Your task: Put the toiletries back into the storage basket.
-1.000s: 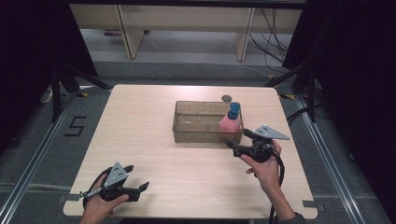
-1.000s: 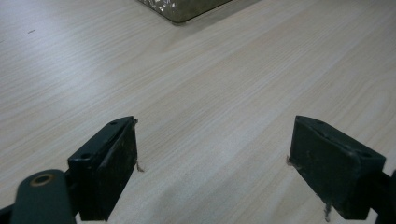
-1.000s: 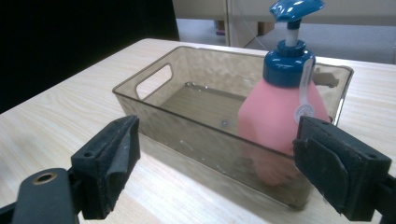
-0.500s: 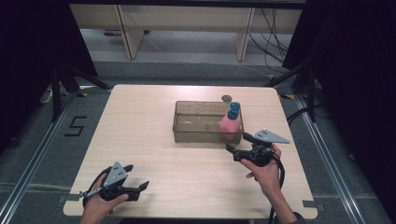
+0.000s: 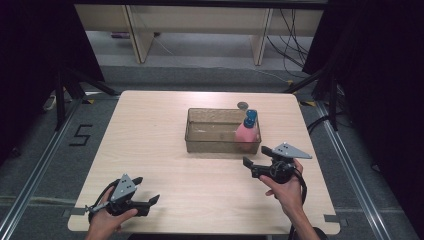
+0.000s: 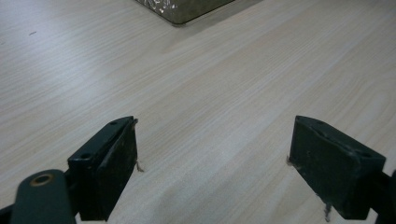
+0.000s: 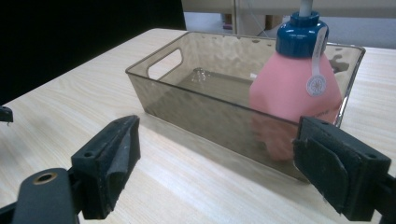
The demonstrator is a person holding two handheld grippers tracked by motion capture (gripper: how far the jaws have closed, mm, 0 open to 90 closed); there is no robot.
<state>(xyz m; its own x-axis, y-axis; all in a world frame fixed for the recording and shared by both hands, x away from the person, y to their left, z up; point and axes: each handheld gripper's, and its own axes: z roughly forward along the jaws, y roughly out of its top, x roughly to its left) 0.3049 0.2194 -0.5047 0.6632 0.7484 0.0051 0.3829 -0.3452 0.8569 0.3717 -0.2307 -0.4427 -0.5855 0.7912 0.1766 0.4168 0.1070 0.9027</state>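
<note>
From the high view I see the pink bottle (image 5: 246, 133) with its blue cap standing upright in the right end of the clear bin (image 5: 200, 142), which sits on the wooden table (image 5: 150, 130). My right gripper (image 5: 255, 161) is near the bin's front right corner, just short of it, held in the person's right hand (image 5: 287, 187). My left gripper (image 5: 152, 200) sits well apart at the table's near left edge.

In the left gripper view, its jaws are spread wide with nothing between them, just bare table (image 6: 210, 93), and a corner of the bin (image 6: 187, 9) shows at the top.

In the right gripper view, the jaws are also wide apart and grip nothing. The bin (image 7: 196, 105) lies just ahead, and the bottle (image 7: 294, 88) stands inside against its far right end wall.
</note>
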